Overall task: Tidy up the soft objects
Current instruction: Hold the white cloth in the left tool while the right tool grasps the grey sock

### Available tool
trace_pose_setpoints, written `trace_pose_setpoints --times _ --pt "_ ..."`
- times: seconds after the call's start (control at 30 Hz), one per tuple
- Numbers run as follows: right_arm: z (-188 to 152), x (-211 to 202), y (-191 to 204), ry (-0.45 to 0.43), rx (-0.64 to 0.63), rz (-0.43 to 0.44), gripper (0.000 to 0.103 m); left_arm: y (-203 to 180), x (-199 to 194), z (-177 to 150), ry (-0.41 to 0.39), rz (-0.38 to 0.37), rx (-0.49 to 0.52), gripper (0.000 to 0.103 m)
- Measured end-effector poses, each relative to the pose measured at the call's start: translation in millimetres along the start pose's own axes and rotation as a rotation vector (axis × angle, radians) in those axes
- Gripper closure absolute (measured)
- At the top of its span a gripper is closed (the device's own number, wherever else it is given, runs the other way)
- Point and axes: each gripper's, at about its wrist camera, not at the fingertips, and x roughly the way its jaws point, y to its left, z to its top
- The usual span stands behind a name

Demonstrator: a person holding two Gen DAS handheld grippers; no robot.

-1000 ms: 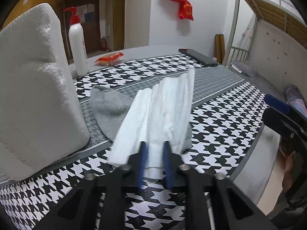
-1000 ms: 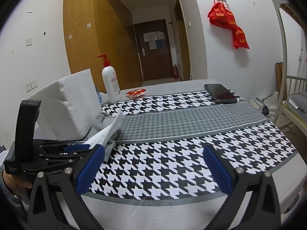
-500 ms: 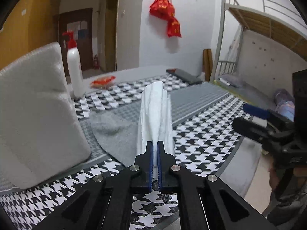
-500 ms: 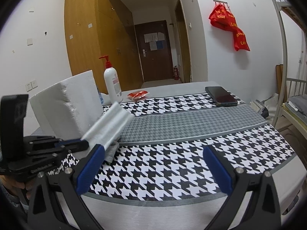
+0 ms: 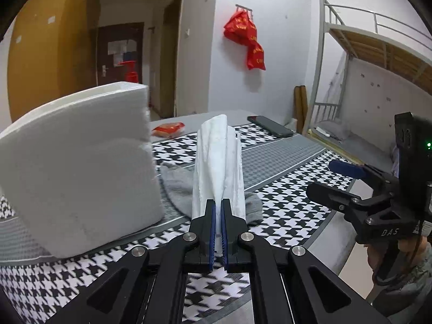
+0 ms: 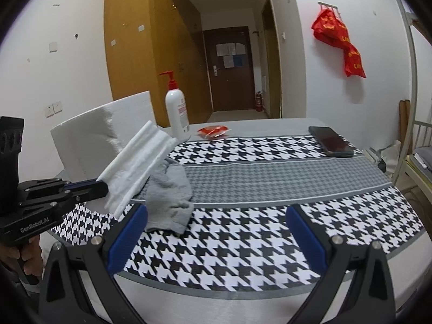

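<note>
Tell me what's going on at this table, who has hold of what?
A person is working with a handheld gripper in each hand. The left gripper is shut on one end of a folded white cloth, held up off the houndstooth tablecloth. A grey sock lies on the table just below it, beside a white foam block. The right gripper is open and empty, hovering over the near edge. The sock is not yet picked up.

White towel [image 5: 216, 162], grey sock [image 6: 170, 189], black-and-white houndstooth tablecloth [image 6: 243, 243], red bag [image 6: 337, 40]
</note>
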Motion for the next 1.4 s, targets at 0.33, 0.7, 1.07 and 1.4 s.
trace_pose_setpoints --times 0.33,0.7,1.07,1.4 --pt "6.9 29.0 29.0 0.06 -0.056 0.06 0.0 18.3 -16.6 -11.8 -0.014 0.072 -0.047 0.099" --pt "10.4 62.3 45.2 0.172 -0.085 0.106 0.0 39.6 -22.4 -27.8 0.005 0.12 -0.101 0.099" --pt "13.3 89.7 52.6 0.258 -0.129 0.081 0.0 57.1 -31.5 -47.1 0.025 0.155 -0.142 0.099" --pt "10.1 112.5 54.7 0.351 -0.15 0.106 0.022 66.5 -42.4 -58.5 0.038 0.173 -0.163 0.099"
